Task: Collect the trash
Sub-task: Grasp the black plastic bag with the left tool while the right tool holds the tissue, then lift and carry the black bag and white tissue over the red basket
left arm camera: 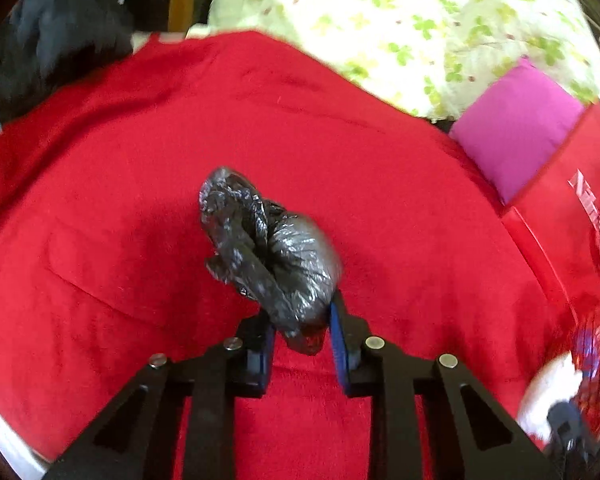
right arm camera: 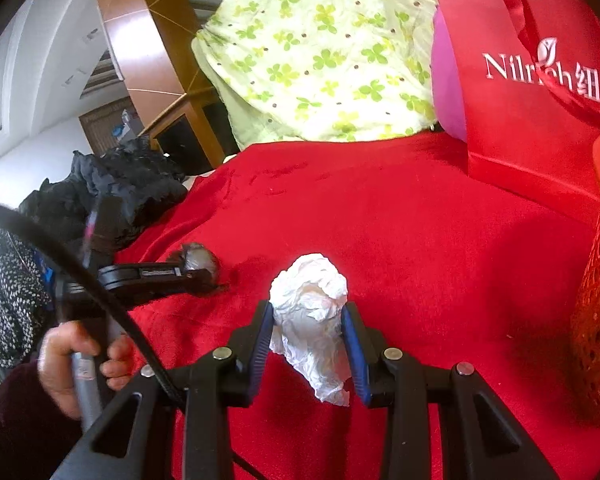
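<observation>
**Two pieces of trash gripped, neither yet in the bin**

Two grippers each hold one item. The left gripper (left arm camera: pixel 302 338) has its blue pads clamped on the lower end of a crumpled black plastic wad (left arm camera: pixel 266 258), which stands up between the fingers over the red blanket (left arm camera: pixel 400 208); from the right wrist view the same wad (right arm camera: pixel 198 262) sits low, at or just above the cloth, and I cannot tell which. The right gripper (right arm camera: pixel 308 346) is closed narrowly on a crumpled white paper ball (right arm camera: pixel 312 312), whose tail hangs down between the pads.

Judging from this, both pickups look done and the drop-off is what remains. The likely target is the red mesh basket (right arm camera: pixel 598 320) to the right gripper's right, with a few scraps seemingly already inside. No other loose trash shows on the blanket.

Much is unclear. The basket is cut off by the frame edge, so its mouth and fill level are hidden. The left view is blurred, the basket there only a smear at the lower right. A red gift bag (right arm camera: pixel 520 92) stands behind, its contents unseen, and the person's hand (right arm camera: pixel 74 364) on the left handle is partly covered by a black cable (right arm camera: pixel 100 300).
</observation>
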A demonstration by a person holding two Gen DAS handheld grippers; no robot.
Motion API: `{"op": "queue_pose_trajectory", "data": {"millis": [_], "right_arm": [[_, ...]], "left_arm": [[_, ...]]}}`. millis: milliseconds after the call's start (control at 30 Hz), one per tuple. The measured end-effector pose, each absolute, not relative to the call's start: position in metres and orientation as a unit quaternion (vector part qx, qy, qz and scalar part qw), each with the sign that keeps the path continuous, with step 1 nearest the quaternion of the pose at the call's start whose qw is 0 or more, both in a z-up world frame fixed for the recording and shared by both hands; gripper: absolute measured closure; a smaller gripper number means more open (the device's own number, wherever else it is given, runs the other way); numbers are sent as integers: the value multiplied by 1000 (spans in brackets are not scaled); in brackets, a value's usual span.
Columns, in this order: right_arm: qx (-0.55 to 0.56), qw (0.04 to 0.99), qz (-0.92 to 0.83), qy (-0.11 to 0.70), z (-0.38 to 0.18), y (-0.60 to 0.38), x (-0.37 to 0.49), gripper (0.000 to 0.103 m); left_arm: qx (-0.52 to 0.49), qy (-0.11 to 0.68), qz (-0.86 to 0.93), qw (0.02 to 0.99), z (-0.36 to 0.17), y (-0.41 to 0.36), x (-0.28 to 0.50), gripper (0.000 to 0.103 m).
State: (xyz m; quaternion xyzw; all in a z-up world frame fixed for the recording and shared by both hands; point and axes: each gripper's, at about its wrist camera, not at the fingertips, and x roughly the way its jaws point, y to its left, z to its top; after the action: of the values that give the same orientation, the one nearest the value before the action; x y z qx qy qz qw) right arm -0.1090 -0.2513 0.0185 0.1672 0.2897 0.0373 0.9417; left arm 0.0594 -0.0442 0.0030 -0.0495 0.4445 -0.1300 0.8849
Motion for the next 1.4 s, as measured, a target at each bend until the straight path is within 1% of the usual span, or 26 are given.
{"op": "queue_pose_trajectory", "data": {"millis": [100, 167, 200, 300, 400, 533, 667, 733, 800, 867, 900, 933, 967, 1067, 1167, 1300, 1333, 1367, 1400], "right_arm": [[161, 946, 38, 279, 23, -250, -115, 65], [155, 949, 36, 273, 25, -249, -118, 65], [152, 950, 35, 270, 27, -250, -120, 65], [147, 954, 33, 260, 30, -250, -127, 65], [137, 957, 26, 253, 33, -251, -131, 65], [135, 958, 15, 254, 33, -256, -133, 65], [135, 957, 12, 255, 33, -259, -133, 65], [136, 958, 10, 254, 34, -259, -133, 65], [139, 957, 12, 252, 35, -260, -133, 65], [140, 958, 14, 250, 36, -259, -134, 65], [138, 959, 14, 248, 36, -257, -135, 65], [136, 959, 14, 247, 37, -256, -136, 65], [134, 960, 14, 246, 37, -256, -136, 65], [135, 961, 15, 242, 39, -258, -136, 65], [141, 961, 13, 236, 41, -262, -138, 65], [146, 961, 13, 235, 42, -267, -140, 65], [144, 961, 12, 235, 42, -268, -141, 65], [143, 961, 12, 236, 42, -268, -142, 65], [141, 961, 12, 236, 41, -268, -143, 65]], "left_arm": [[-7, 406, -131, 904, 26, -49, 34, 78], [13, 382, -134, 914, 39, -54, 19, 84], [26, 369, -136, 919, 46, -56, 10, 85], [50, 335, -147, 929, 64, -63, -11, 85], [53, 319, -164, 932, 74, -65, -28, 86], [37, 335, -178, 924, 67, -55, -30, 86], [14, 395, -181, 901, 35, -42, -17, 86], [11, 408, -181, 895, 26, -41, -16, 85], [20, 411, -184, 892, 21, -45, -17, 72], [22, 413, -189, 891, 18, -50, -17, 32], [19, 411, -190, 891, 17, -54, -15, 26], [18, 410, -190, 892, 16, -57, -13, 23], [16, 412, -192, 891, 15, -60, -10, 23], [8, 450, -199, 870, 0, -74, 13, 23], [-29, 489, -186, 852, -18, -80, 32, 23], [-63, 499, -161, 850, -32, -84, 44, 23], [-76, 500, -161, 847, -34, -83, 45, 28], [-88, 503, -163, 844, -37, -82, 46, 41], [-96, 509, -164, 840, -40, -81, 47, 44]]}}
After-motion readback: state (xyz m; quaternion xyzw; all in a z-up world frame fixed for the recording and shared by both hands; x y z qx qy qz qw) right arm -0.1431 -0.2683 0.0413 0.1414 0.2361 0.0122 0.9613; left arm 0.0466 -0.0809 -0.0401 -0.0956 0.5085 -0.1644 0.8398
